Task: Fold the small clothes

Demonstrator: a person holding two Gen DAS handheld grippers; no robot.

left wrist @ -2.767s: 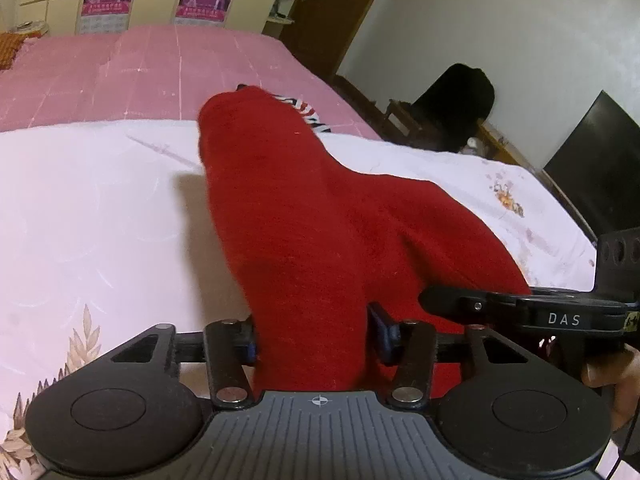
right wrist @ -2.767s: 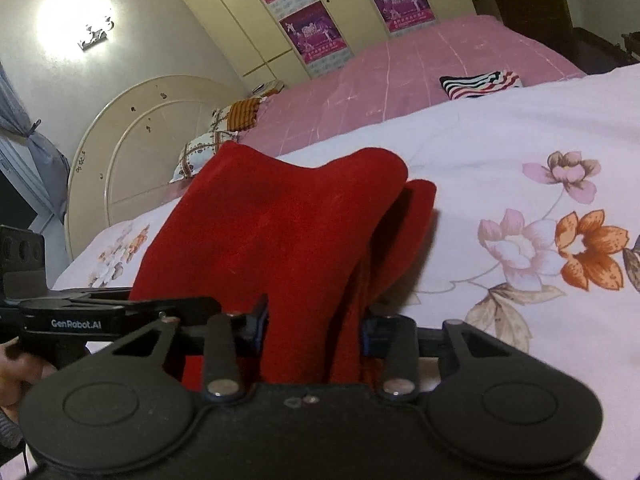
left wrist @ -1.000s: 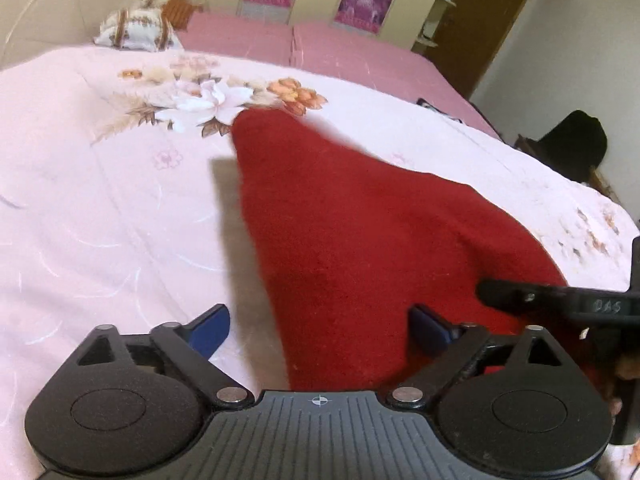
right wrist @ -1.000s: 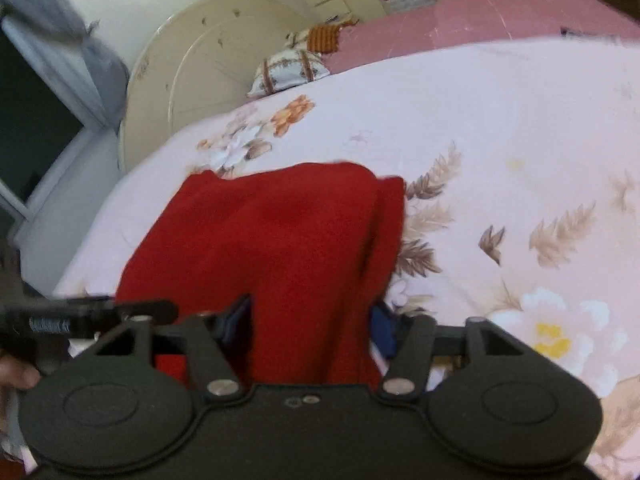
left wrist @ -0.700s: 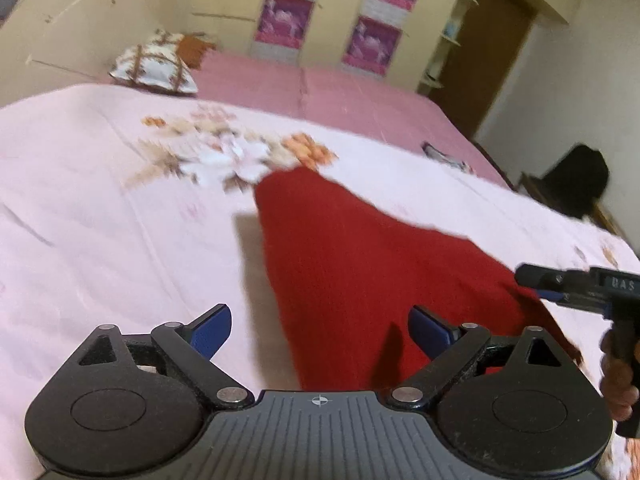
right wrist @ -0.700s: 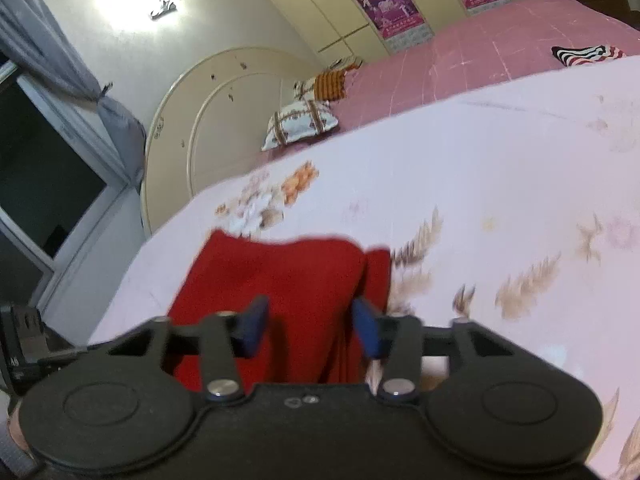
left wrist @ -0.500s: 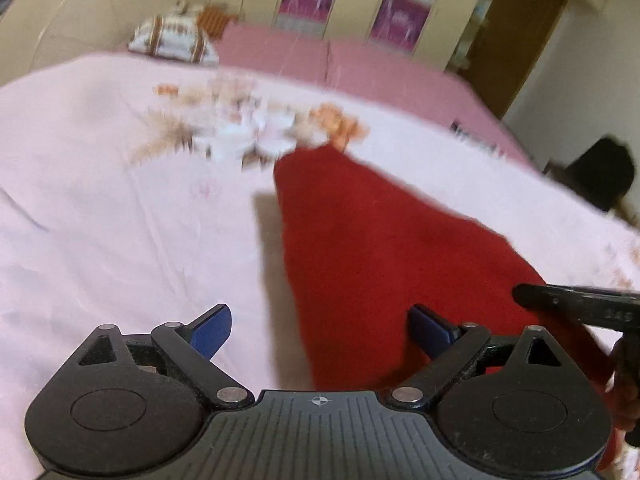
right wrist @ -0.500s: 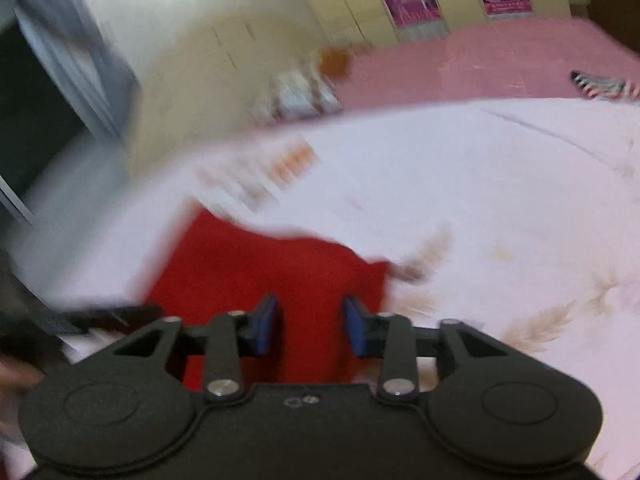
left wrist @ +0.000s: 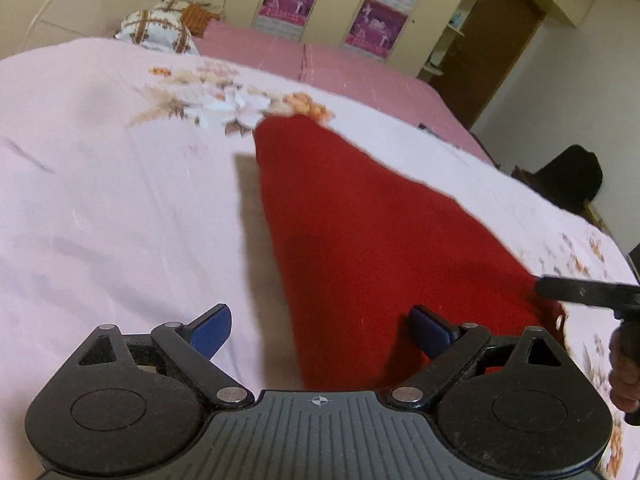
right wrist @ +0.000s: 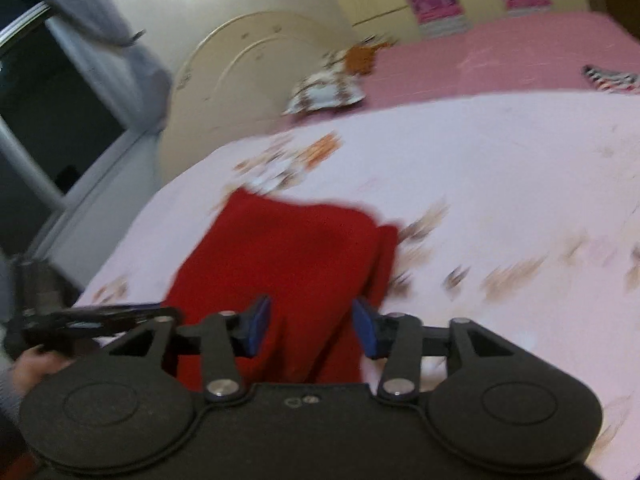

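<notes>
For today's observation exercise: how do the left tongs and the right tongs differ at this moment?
The left tongs stand wide open; the right tongs are narrower and have just been opening. The left straddles the red garment's edge and bare quilt; the right has red cloth across its gap. Both have blue pads, neither pressing the cloth.

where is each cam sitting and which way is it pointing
Left wrist: sits on the left tongs, looking forward and down over the red garment on the floral bedsheet; its open blue pads and, at right, the other tongs with a hand show.
Right wrist: sits on the right tongs, facing the headboard; its open pads straddle the garment, a hand at left.
Shared: garment, bedsheet, pillow, posters.
</notes>
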